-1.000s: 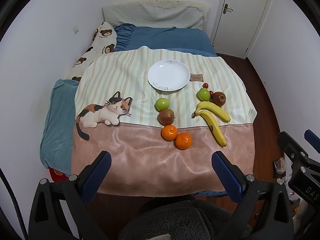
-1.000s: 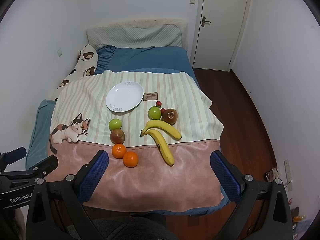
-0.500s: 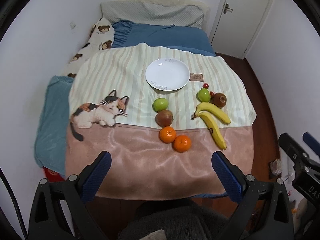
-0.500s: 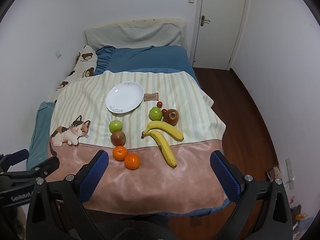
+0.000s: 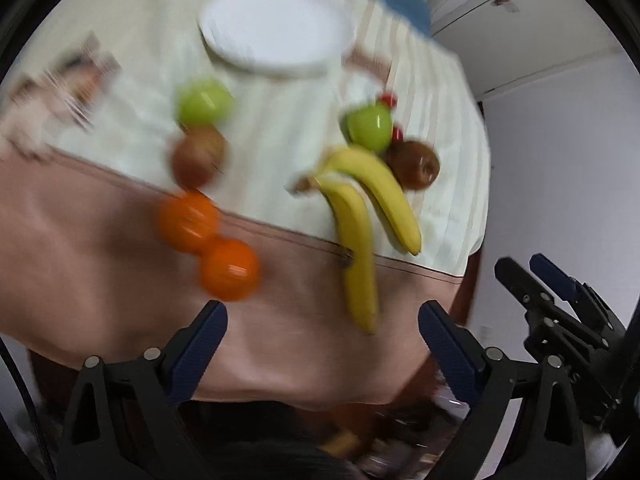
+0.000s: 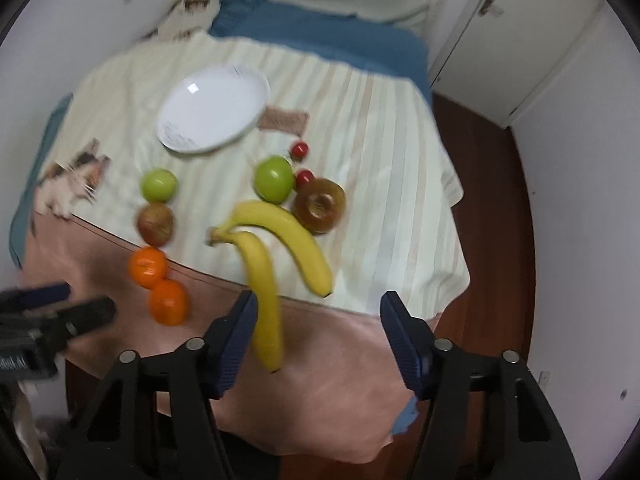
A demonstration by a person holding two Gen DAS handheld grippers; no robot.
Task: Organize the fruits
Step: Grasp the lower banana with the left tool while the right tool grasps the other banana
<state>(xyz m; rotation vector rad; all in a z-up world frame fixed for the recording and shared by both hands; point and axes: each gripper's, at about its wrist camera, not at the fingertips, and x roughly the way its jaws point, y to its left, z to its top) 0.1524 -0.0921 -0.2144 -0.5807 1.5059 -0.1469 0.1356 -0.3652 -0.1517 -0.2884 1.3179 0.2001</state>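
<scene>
A white plate lies far on the striped cloth. Nearer are two green apples, two brownish apples, two oranges, two bananas and small red tomatoes. My left gripper hangs over the pink front band, its jaws wide and closing slightly, with only cloth between them. My right gripper is closing, half wide. The nearer banana's tip shows beside its left finger, and the pads do not press on it.
The cloth covers a table at the foot of a bed with blue bedding. Dark wood floor and a white door lie to the right. Each gripper shows at the edge of the other's view. The picture is motion blurred.
Both grippers have dropped toward the table and tipped downward, so the fruit looks much larger. The right gripper's jaws are clearly narrower than before.
</scene>
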